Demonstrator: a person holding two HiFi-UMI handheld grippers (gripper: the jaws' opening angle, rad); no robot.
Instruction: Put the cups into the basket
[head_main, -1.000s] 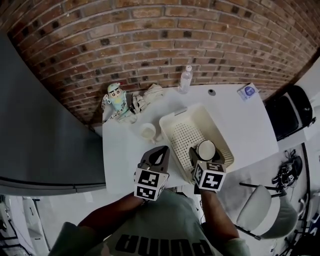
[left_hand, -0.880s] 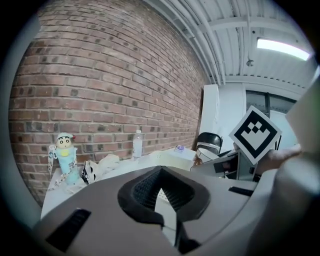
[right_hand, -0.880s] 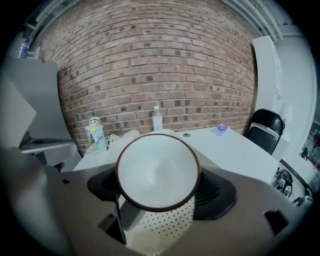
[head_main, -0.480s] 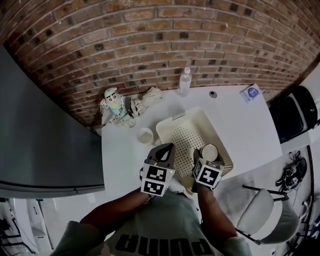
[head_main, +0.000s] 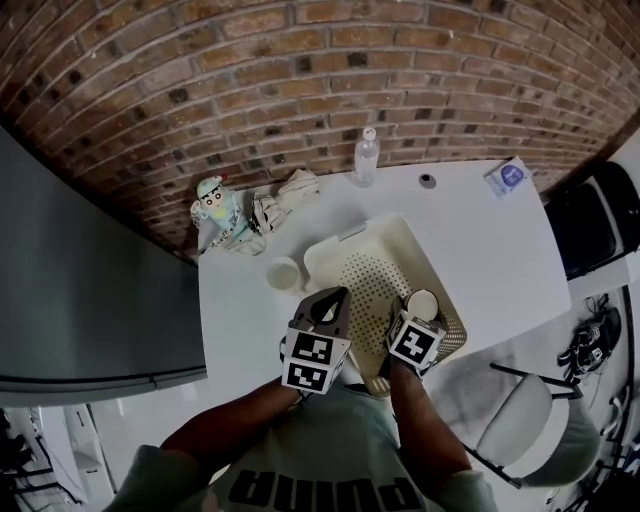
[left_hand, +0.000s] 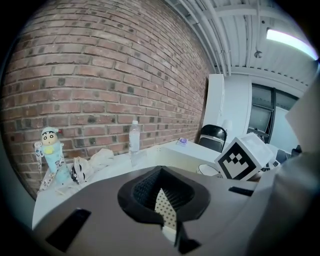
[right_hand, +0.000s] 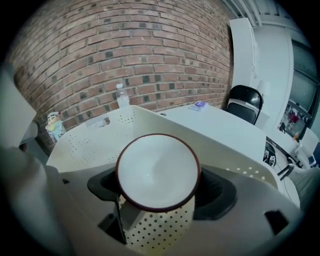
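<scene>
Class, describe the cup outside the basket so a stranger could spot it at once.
Start at the white table under the brick wall and find the perforated basket. Just off its left corner stands a small upright cup, plain-rimmed, unlike the dark-rimmed cup over the basket.

Brick wall (head_main: 300, 70) behind white table (head_main: 490, 250); black chair (left_hand: 212, 136) beyond; ceiling strip light (left_hand: 290, 41) lit.

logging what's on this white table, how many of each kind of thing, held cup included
cups: 2
basket: 1
bottle: 1
doll: 1
crumpled cloth: 1
packet: 1
small dark disc: 1
total: 8
</scene>
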